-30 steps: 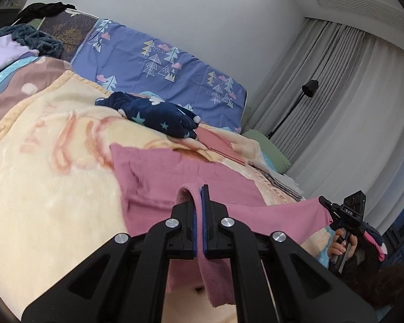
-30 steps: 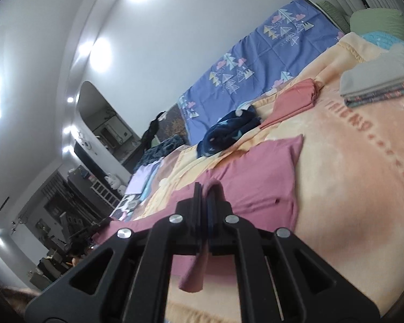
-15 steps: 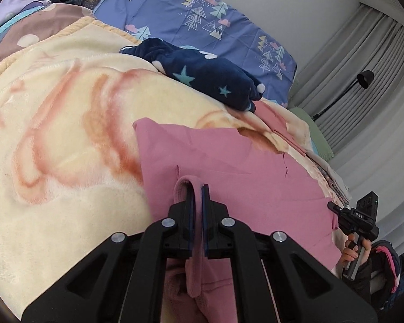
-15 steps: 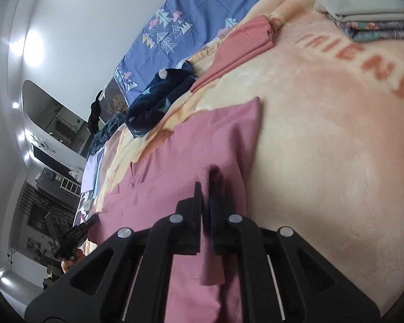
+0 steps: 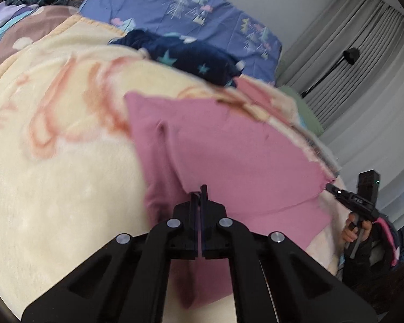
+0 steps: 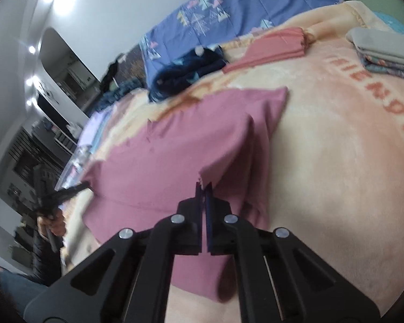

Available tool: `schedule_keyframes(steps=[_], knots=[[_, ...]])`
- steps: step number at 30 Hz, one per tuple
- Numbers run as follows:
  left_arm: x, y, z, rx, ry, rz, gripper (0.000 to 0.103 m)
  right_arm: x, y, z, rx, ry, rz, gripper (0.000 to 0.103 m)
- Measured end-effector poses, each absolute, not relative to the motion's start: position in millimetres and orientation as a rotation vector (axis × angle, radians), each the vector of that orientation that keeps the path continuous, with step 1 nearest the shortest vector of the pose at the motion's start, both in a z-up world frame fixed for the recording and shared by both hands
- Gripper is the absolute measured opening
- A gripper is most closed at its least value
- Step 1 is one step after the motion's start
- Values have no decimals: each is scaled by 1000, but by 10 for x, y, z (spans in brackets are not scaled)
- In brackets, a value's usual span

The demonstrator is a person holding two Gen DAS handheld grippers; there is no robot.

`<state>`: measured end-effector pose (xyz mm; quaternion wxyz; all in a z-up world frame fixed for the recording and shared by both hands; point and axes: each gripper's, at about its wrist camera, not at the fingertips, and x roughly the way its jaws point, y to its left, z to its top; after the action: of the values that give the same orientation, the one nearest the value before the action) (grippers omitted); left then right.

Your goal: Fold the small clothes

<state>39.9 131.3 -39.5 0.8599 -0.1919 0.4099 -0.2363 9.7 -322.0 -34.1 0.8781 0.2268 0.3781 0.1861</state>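
My left tool (image 5: 201, 192) and right tool (image 6: 203, 188) are closed together; motion blur hides whether either pinches the pink garment (image 5: 229, 148) on the bed (image 5: 54, 175).

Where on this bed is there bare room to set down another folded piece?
Bare cream blanket lies left of the pink garment, and more between it and the grey folded stack. The headboard end is crowded: navy star garment, folded salmon piece.
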Motion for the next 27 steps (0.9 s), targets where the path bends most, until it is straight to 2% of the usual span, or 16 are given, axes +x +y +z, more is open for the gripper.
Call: schedule_keyframes(steps=[5, 7, 9, 10, 14, 18, 20, 21, 22, 23, 24, 27], knots=[[1028, 1226, 141, -429, 720, -456, 0, 795, -3436, 54, 588, 666, 329, 1], [1362, 1249, 144, -432, 700, -333, 4, 1090, -3539, 60, 625, 654, 258, 7], [1576, 1309, 34, -458, 742, -264, 49, 1326, -3608, -27, 672, 705, 212, 31], [1596, 1332, -9, -471, 750, -251, 54, 1358, -3621, -63, 677, 717, 205, 32], [1609, 1313, -201, -360, 784, -262, 60, 1401, -3576, -219, 585, 771, 204, 32], [1761, 1327, -487, -359, 895, -258, 60, 1577, -3519, -462, 561, 855, 186, 32], [1808, 1284, -552, -327, 909, -257, 56, 1675, -3466, -526, 533, 878, 173, 32], [1831, 1261, -576, -305, 913, -250, 43, 1701, -3451, -548, 525, 887, 163, 32], [1854, 1250, -594, -294, 921, -247, 34, 1733, -3437, -574, 524, 898, 158, 33], [1878, 1251, -615, -291, 933, -246, 19, 1752, -3433, -586, 527, 906, 153, 33], [1893, 1264, -627, -293, 939, -244, 12, 1760, -3438, -594, 526, 909, 139, 32], [1870, 1329, -612, -316, 925, -255, 12, 1711, -3481, -554, 515, 894, 95, 39]])
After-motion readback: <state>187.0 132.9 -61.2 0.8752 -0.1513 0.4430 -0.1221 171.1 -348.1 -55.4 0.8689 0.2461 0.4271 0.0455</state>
